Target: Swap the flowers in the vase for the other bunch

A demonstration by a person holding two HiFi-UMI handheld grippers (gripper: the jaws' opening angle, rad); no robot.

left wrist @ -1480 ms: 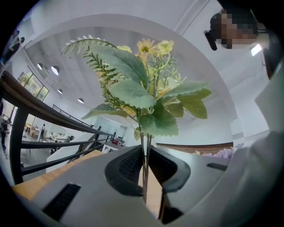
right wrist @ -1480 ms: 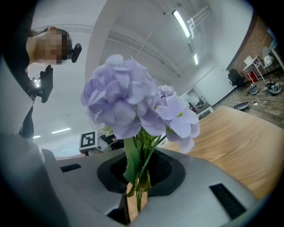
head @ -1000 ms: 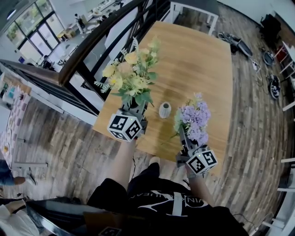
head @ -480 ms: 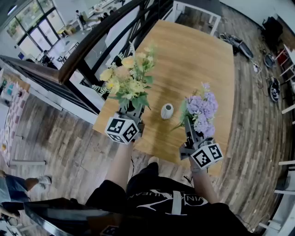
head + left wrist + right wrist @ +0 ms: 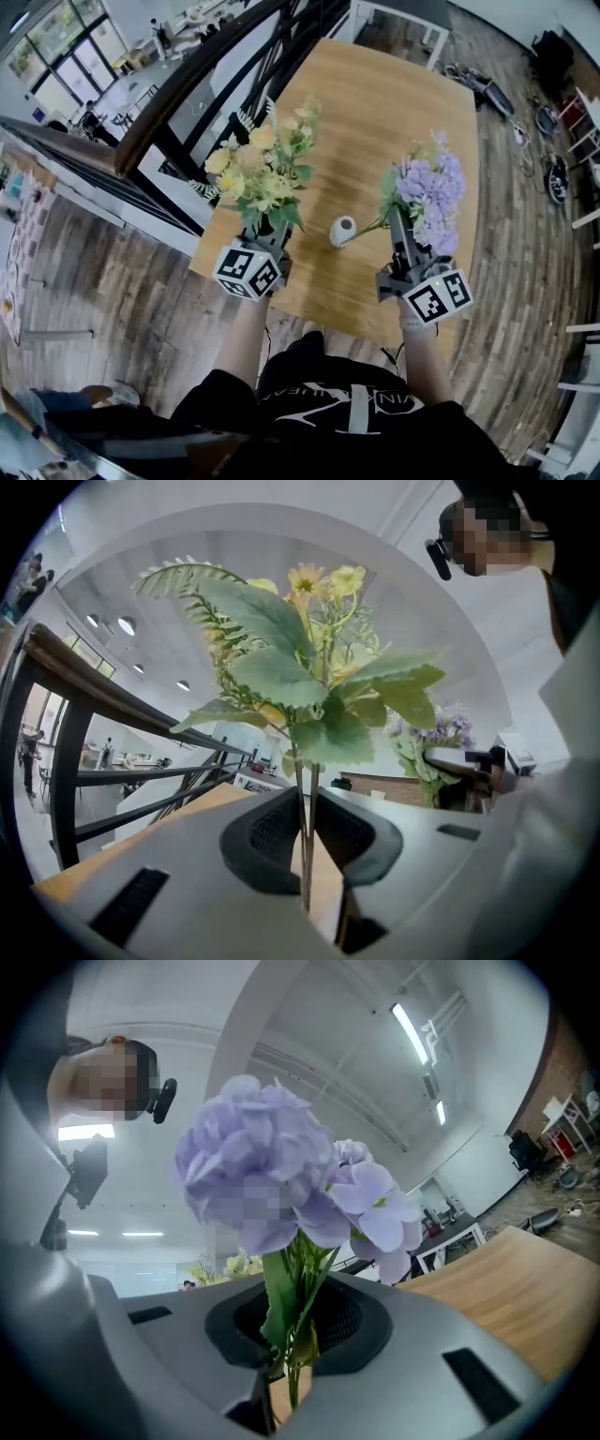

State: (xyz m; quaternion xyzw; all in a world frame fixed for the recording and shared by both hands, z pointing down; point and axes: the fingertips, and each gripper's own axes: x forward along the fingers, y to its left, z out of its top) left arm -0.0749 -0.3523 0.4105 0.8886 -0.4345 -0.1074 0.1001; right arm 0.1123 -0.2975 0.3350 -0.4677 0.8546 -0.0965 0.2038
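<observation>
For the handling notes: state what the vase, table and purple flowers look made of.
Vase: likely ceramic, white and smooth; too small to be sure.
Table: wood or veneer, matte, straight grain showing.
Purple flowers: probably fabric, matte even petals; unsure.

bare tabletop (image 5: pixel 398 112) beyond vase (image 5: pixel 342 231), railing (image 5: pixel 178 101) left

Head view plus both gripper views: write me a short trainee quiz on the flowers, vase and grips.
1. True or false: the small white ceramic vase on the light wooden table holds flowers.
2. The left gripper is shut on: A the yellow-and-green flower bunch; B the pale purple flower bunch; C the vase.
3. Fill in: the right gripper clamps the purple bunch by its ____.
Key: 1 false; 2 A; 3 stems.
</observation>
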